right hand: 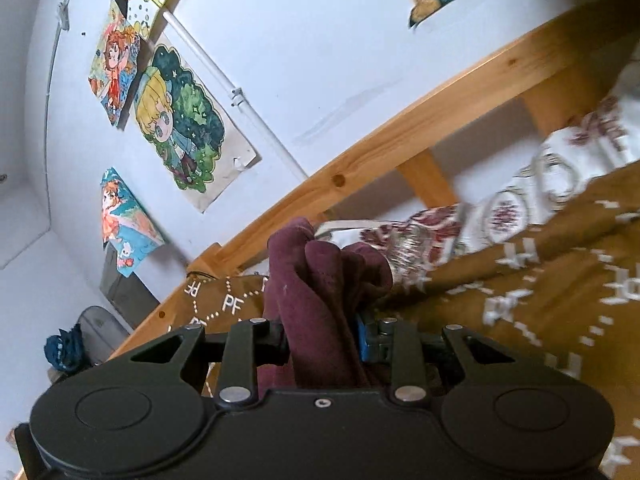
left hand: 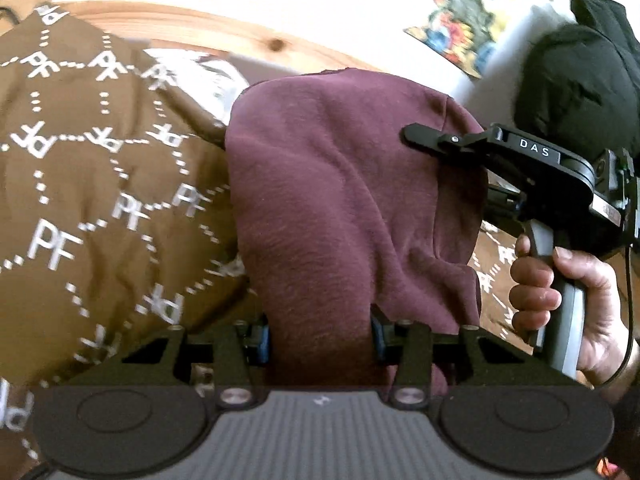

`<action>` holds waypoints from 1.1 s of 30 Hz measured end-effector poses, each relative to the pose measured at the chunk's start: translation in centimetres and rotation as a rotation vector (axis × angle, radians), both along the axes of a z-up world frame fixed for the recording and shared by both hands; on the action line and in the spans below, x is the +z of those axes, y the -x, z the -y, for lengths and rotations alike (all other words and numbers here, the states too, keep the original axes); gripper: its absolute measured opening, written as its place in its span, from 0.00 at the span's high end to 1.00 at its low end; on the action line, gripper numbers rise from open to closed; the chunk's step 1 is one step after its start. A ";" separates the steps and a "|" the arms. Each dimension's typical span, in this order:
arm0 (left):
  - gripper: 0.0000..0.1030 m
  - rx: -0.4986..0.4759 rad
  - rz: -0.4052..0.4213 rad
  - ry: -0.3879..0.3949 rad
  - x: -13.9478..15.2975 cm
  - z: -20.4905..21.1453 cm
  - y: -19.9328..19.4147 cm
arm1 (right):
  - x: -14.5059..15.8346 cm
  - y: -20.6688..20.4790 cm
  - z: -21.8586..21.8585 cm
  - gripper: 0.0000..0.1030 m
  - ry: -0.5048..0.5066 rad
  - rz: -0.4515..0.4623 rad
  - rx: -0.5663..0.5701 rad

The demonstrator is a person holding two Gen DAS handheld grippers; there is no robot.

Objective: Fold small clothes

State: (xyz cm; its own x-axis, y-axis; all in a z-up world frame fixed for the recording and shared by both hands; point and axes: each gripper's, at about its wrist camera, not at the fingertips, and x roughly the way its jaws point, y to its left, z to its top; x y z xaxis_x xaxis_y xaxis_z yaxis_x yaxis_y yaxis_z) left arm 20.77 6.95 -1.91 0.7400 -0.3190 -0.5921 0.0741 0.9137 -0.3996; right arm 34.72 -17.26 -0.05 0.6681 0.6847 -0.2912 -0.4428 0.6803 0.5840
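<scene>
Left gripper [left hand: 318,334]: clamped on maroon garment [left hand: 344,184] | Right gripper [right hand: 322,342]: clamped on same garment | Below: brown blanket [left hand: 80,184]

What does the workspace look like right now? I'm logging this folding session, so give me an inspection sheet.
Surface: brown blanket with white letter pattern, on a bed with a wooden frame.
Job's things: maroon garment, lifted off the blanket and bunched, held at two places.
Clutter: a white patterned cloth along the blanket's far edge.
Grippers: left gripper shut on the garment; right gripper shut on it too, carried by a hand.
Cables: a thin black cable by the right hand.
Surroundings: white wall with cartoon drawings; a dark bundle by the wall.
</scene>
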 end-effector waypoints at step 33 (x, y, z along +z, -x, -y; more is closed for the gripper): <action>0.01 0.226 -0.105 -0.158 0.0 0.2 1.4 | -4.6 -1.6 2.1 0.01 0.319 -0.092 -0.285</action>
